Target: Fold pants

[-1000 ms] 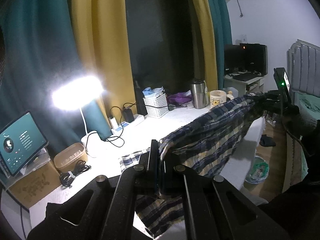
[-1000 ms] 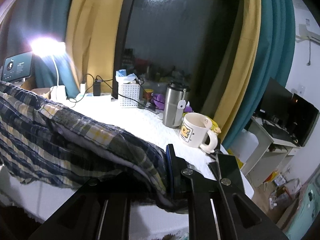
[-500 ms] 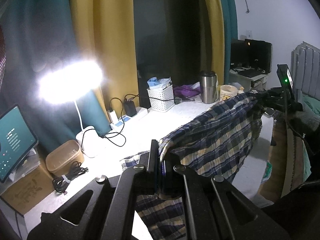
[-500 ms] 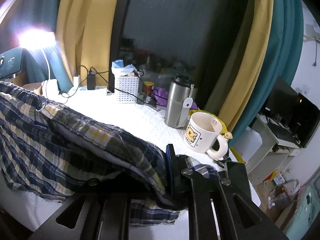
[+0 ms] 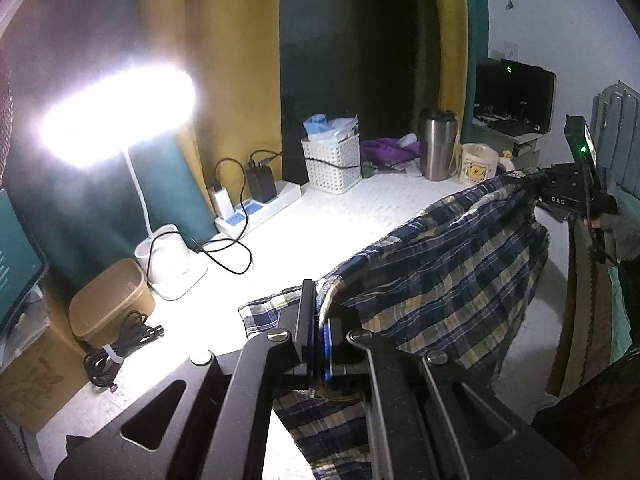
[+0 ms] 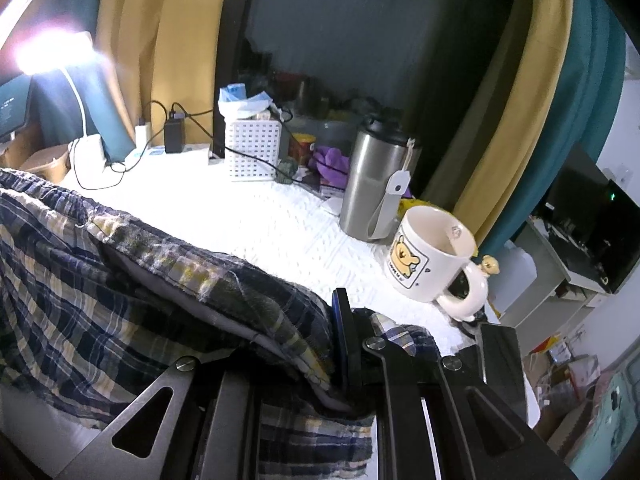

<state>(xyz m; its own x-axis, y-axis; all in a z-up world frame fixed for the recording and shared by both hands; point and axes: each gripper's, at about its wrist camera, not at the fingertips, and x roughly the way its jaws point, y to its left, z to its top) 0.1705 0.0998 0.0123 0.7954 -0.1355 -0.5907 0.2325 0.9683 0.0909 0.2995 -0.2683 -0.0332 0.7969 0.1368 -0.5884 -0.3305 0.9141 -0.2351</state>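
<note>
The plaid pants (image 5: 440, 276), dark blue with cream checks, hang stretched between my two grippers over the white table (image 5: 304, 232). My left gripper (image 5: 320, 320) is shut on one end of their top edge. At the far right of the left wrist view, my right gripper (image 5: 556, 188) pinches the other end. In the right wrist view the right gripper (image 6: 340, 320) is shut on the pants (image 6: 120, 280), which run off to the left. The lower cloth drapes onto the table and over its near edge.
Along the table's back stand a bear mug (image 6: 432, 256), a steel tumbler (image 6: 376, 184), a white basket (image 6: 252, 148), a power strip (image 5: 256, 208) with chargers, a lit desk lamp (image 5: 120, 116) and a tan box (image 5: 112, 300). A cable bundle (image 5: 120, 352) lies near the left edge.
Both grippers have carried the pants forward and lower over the table. The mug, tumbler and basket now look nearer, and more cloth lies on the table.
</note>
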